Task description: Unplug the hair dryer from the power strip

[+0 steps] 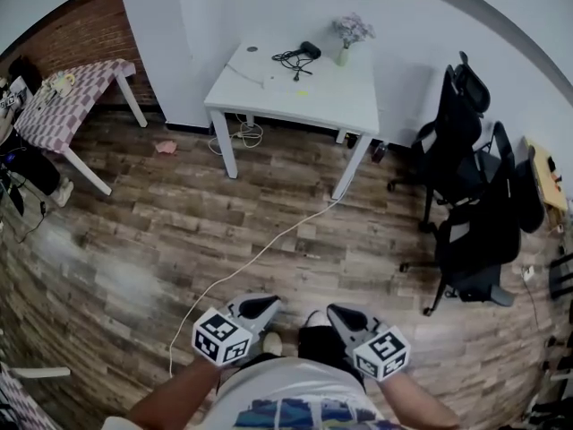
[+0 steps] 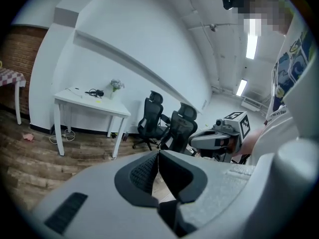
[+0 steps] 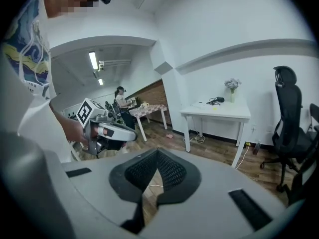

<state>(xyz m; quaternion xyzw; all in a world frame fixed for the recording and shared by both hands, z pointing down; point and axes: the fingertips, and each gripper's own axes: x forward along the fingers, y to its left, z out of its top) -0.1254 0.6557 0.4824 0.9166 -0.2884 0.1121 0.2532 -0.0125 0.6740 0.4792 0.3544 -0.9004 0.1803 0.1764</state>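
Closest in, at the bottom of the head view, the person's forearms hold the left gripper (image 1: 269, 305) and the right gripper (image 1: 341, 315) side by side above the wooden floor (image 1: 134, 240). Both point forward and tilt a little downward, each with its marker cube at the rear. In each gripper's own view the jaws are closed together with nothing between them.

A thin white cable (image 1: 260, 254) runs along the floor from just left of the left gripper, diagonally up and right, towards the front right leg of the white worktop (image 1: 349, 97). A small pink object (image 1: 166, 147) lies on the boards left of that worktop, and a loose bundle of cables (image 1: 242, 134) sits beneath it by the wall.

To the right stand two black office chairs (image 1: 466, 177), one just behind the other. To the left is a table with a checked cloth (image 1: 76, 97), in front of a brick wall (image 1: 81, 34).

Farthest off, at the back of the worktop by the white wall, lies the black hair dryer (image 1: 310, 49). Its dark cord (image 1: 289, 59) is bunched just to its left, and a vase of pale flowers (image 1: 350, 34) stands just to its right. The hair dryer is well apart from both grippers. Where the cord ends is too small to make out.
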